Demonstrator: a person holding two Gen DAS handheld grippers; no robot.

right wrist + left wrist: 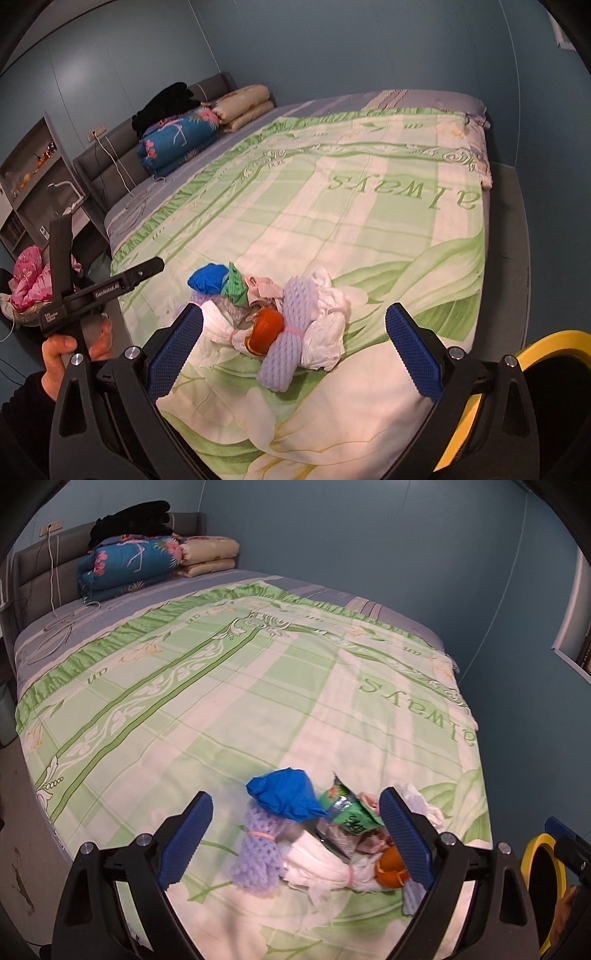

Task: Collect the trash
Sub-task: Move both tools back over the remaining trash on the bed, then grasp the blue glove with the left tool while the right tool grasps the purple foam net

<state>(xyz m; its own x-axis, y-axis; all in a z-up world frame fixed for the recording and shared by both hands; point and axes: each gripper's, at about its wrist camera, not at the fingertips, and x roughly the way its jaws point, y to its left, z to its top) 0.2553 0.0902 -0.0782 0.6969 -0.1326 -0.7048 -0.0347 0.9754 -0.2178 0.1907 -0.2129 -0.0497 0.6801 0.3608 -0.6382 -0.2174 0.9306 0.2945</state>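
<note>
A pile of trash lies near the foot of the bed: a blue crumpled bag (284, 794), a green snack wrapper (349, 810), purple foam fruit netting (255, 860), white tissue (317, 866) and orange peel (391, 866). My left gripper (295, 840) is open, its blue pads on either side of the pile, just above it. In the right wrist view the pile shows with the blue bag (207, 278), peel (266, 328), netting (290, 332) and white tissue (328, 325). My right gripper (293, 354) is open over the pile's near side.
The green floral bedspread (229, 709) covers the bed. Folded quilts (129, 566) sit at the headboard. A yellow-rimmed bin (546, 347) stands at the bed's foot on the right; it also shows in the left wrist view (543, 871). A shelf unit (33, 177) stands left of the bed.
</note>
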